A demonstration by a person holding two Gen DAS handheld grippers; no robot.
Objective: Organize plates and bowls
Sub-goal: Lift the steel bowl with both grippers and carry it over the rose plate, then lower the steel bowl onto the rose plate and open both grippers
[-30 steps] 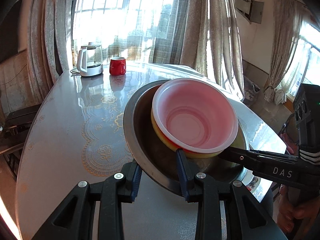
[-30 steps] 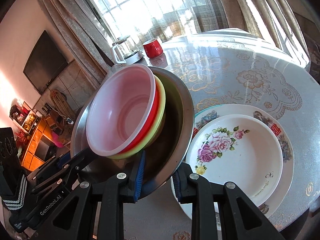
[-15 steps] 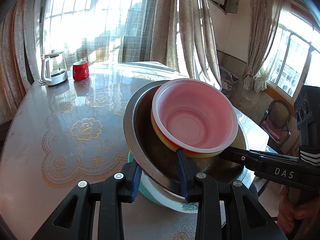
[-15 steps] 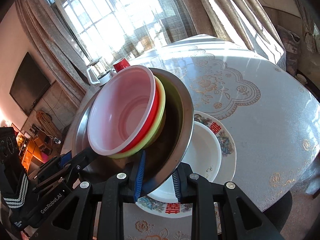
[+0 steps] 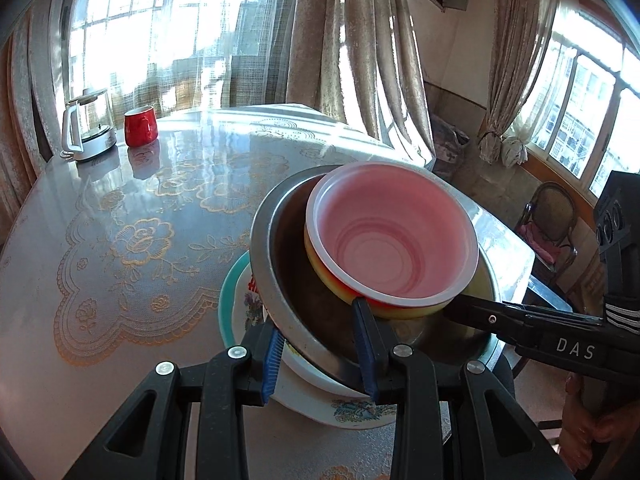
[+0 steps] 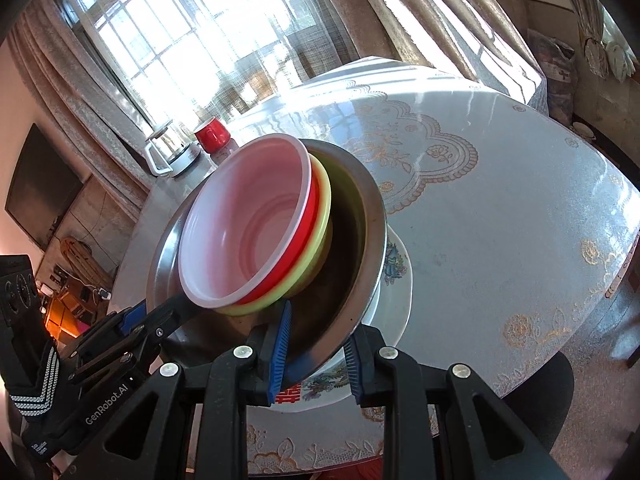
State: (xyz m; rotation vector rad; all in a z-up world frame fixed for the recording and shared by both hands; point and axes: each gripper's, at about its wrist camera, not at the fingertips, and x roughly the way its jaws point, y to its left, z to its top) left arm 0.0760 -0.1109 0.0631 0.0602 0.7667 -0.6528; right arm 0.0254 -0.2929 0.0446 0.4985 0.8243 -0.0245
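While both grippers clamp its rim, the metal basin hangs tilted above the plates that lie stacked on the tabletop. Inside the basin sits a nest of plastic bowls: a pink bowl on top, a red bowl under it, and a yellow bowl at the bottom, all leaning with the basin. Nothing shows inside the pink bowl. The plates below are a white one with flower prints, resting in a larger one with a teal edge; whether the basin touches them cannot be told.

The left gripper comes in from the near side in its own view, its fingers closed on the basin's rim, one blue pad inside the wall and one outside. The right gripper grips the rim the same way at another spot, and in the left view it reaches in from the right edge, held by a hand.

At the far side of the tabletop stand a glass kettle and a red mug, just beside each other, well apart from the basin.
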